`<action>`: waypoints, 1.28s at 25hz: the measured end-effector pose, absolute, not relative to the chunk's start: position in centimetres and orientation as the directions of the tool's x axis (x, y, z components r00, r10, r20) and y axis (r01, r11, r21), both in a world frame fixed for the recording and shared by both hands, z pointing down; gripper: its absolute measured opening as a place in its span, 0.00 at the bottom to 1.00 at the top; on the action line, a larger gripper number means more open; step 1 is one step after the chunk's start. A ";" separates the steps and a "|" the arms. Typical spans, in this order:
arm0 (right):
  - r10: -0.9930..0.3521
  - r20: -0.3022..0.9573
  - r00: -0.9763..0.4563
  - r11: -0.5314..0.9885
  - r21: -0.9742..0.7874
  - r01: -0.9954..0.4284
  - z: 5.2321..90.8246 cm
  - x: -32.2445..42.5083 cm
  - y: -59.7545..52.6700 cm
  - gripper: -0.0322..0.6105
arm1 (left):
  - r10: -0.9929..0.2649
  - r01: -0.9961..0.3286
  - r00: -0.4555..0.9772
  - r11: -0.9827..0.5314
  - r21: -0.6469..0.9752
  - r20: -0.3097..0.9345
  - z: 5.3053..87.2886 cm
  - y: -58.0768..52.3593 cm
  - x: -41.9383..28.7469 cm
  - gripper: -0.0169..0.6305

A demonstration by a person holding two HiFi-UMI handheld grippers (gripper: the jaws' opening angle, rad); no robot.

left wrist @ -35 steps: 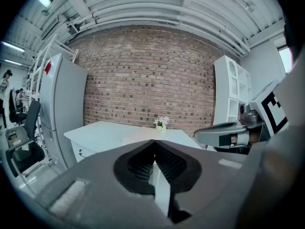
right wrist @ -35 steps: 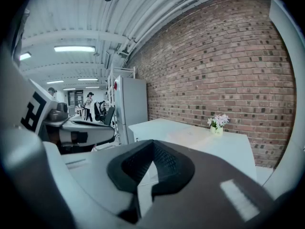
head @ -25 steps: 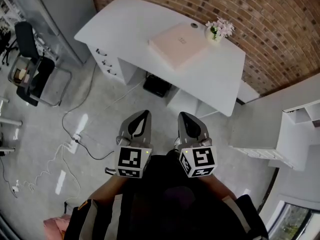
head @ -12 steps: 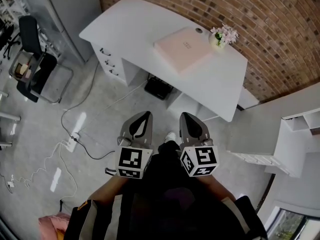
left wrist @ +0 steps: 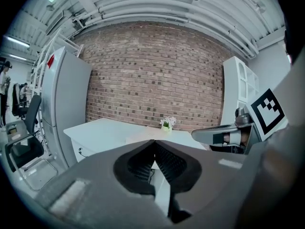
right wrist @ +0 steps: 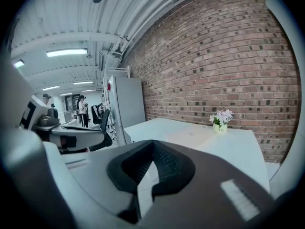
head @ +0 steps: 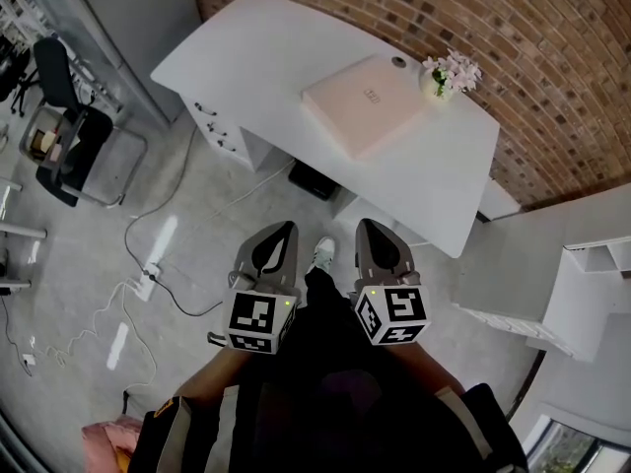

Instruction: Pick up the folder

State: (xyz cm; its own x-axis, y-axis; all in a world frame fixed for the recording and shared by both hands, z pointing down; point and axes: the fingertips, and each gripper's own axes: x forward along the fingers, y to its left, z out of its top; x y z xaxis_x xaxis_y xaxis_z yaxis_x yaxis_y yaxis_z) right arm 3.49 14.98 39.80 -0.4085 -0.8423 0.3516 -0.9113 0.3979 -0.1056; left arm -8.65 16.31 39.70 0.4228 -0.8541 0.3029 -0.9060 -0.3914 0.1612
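Note:
A pale pink folder [head: 363,103] lies flat on the white desk [head: 246,57], near the desk's right end by the brick wall. In the right gripper view the folder [right wrist: 190,136] shows as a light slab ahead of the jaws. Both grippers hang side by side in front of the person, well short of the desk and over the floor. My left gripper [head: 286,229] is shut with nothing in it. My right gripper [head: 365,227] is also shut and empty. In the left gripper view the folder [left wrist: 143,138] lies far ahead, just past the shut jaws.
A small vase of pale flowers [head: 446,75] stands right of the folder. A black box [head: 315,179] sits under the desk. Cables and a power strip [head: 148,274] trail over the floor at left. A black chair [head: 59,116] stands far left, white shelving [head: 582,294] at right.
The person has stepped toward the desk: a shoe now shows between the grippers, and the desk and folder have shifted slightly right and down in view. Both grippers stay shut.

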 end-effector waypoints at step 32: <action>-0.848 0.448 -0.282 0.213 -0.199 -0.957 45.5 11.0 -10.0 0.05 | -0.733 -0.826 0.557 -0.537 0.170 0.390 41.1 -12.3 -2.3 0.02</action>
